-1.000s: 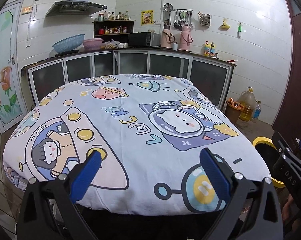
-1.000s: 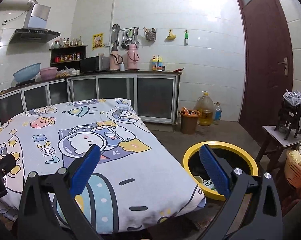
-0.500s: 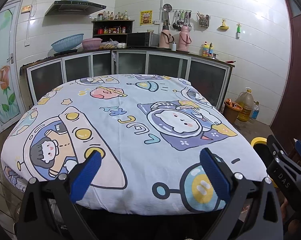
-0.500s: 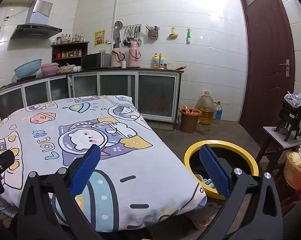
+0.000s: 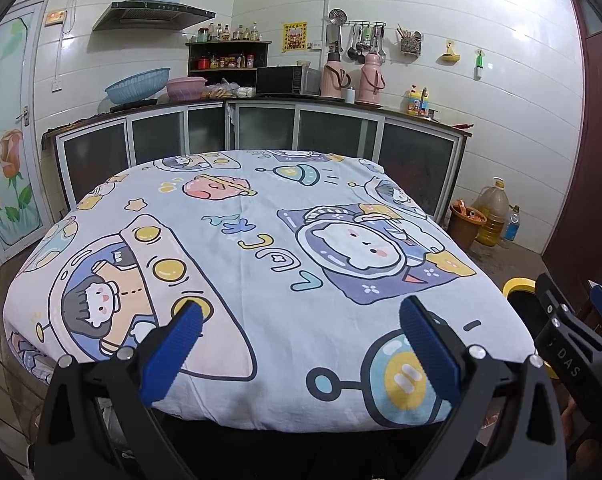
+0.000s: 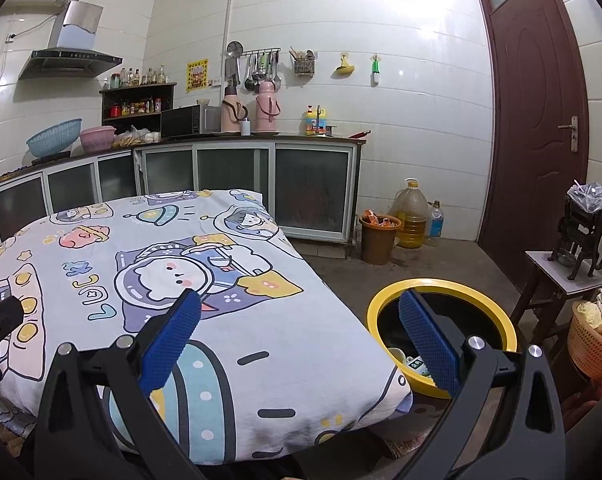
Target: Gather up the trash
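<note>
Cartoon-printed pale blue tablecloth [image 5: 261, 280]; yellow-rimmed black bin [image 6: 497, 312].

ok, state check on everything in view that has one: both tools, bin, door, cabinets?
left tool: open, empty, over the cloth-covered table
right tool: open, empty
yellow-rimmed bin: uncovered, some trash inside
brown door: closed
cabinet doors: closed
brown bucket: uncovered, holds orange packets
oil jug: capped, upright
</note>
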Demonstrator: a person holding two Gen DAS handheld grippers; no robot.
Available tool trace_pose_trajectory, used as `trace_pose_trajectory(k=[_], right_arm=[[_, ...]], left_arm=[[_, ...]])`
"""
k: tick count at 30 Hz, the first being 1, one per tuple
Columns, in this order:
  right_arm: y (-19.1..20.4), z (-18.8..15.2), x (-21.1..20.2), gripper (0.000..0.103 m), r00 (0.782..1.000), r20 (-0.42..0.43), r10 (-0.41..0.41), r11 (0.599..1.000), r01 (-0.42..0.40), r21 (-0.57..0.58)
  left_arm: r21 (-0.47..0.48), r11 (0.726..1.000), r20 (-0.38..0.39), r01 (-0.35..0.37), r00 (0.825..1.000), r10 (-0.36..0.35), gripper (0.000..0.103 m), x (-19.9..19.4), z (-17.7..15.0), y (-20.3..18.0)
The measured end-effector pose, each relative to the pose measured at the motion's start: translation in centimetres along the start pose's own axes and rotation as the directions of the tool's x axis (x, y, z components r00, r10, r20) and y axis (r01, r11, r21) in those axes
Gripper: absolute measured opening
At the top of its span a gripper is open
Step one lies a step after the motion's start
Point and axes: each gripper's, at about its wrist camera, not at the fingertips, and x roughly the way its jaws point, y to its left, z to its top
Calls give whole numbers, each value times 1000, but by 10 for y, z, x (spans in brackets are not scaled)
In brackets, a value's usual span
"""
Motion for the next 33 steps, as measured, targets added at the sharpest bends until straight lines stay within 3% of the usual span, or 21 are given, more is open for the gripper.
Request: trace_pose_trajectory(k=[33], right_arm=[[-1, -1, 4, 95, 1000, -24, 1, 1000, -1, 3]], left_arm=[[1, 1000, 1, 5, 1000, -5, 95, -1, 2, -1]])
